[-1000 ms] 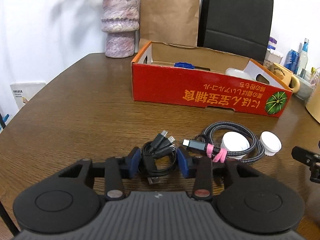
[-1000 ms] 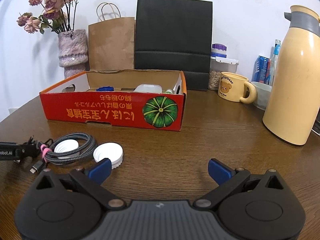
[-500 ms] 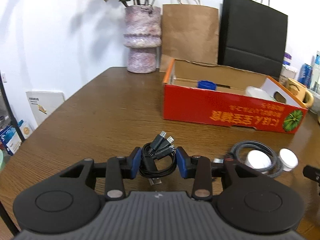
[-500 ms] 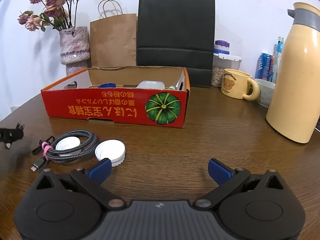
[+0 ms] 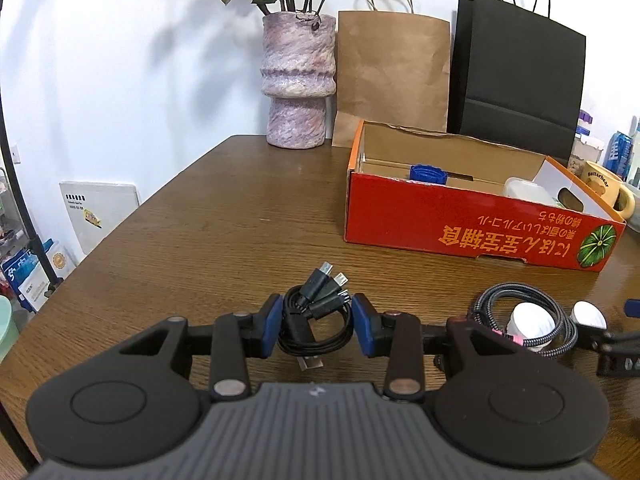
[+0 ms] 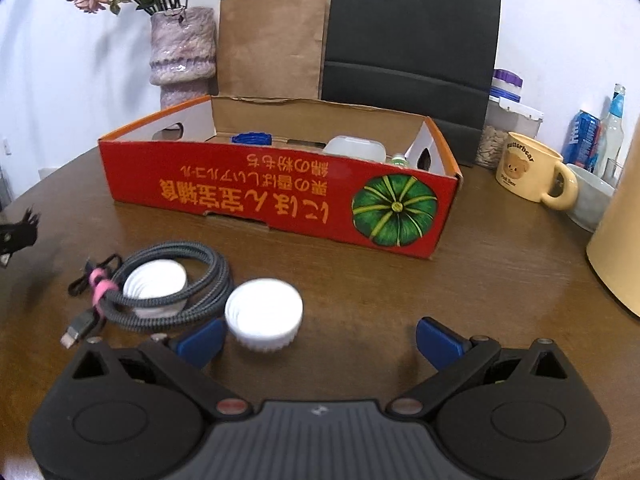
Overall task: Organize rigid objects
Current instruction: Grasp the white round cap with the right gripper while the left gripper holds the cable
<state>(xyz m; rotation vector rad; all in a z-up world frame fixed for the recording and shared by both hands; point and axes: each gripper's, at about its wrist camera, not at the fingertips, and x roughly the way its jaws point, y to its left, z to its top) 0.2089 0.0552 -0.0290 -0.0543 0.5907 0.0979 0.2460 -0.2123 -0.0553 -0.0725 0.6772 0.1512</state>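
Note:
My left gripper (image 5: pixel 314 326) is shut on a black coiled cable bundle (image 5: pixel 316 316) and holds it above the wooden table. A red cardboard box (image 5: pixel 472 228) stands to the right beyond it, with a blue lid (image 5: pixel 428 173) and a white container (image 5: pixel 528 190) inside. My right gripper (image 6: pixel 320 340) is open and low over the table; a white lid (image 6: pixel 263 314) sits just in front of its left finger. A braided grey cable (image 6: pixel 160 300) with a pink tie rings a second white lid (image 6: pixel 155 286). The red box (image 6: pixel 280 196) also shows in the right wrist view.
A stone vase (image 5: pixel 298 80), a brown paper bag (image 5: pixel 392 68) and a black bag (image 5: pixel 516 80) stand behind the box. A yellow mug (image 6: pixel 532 172), a bowl (image 6: pixel 588 204), bottles and a cream thermos (image 6: pixel 620 240) crowd the right side.
My left gripper has lifted the black cable bundle and drawn back to the left. My right gripper has moved forward and left, close to the white lid.

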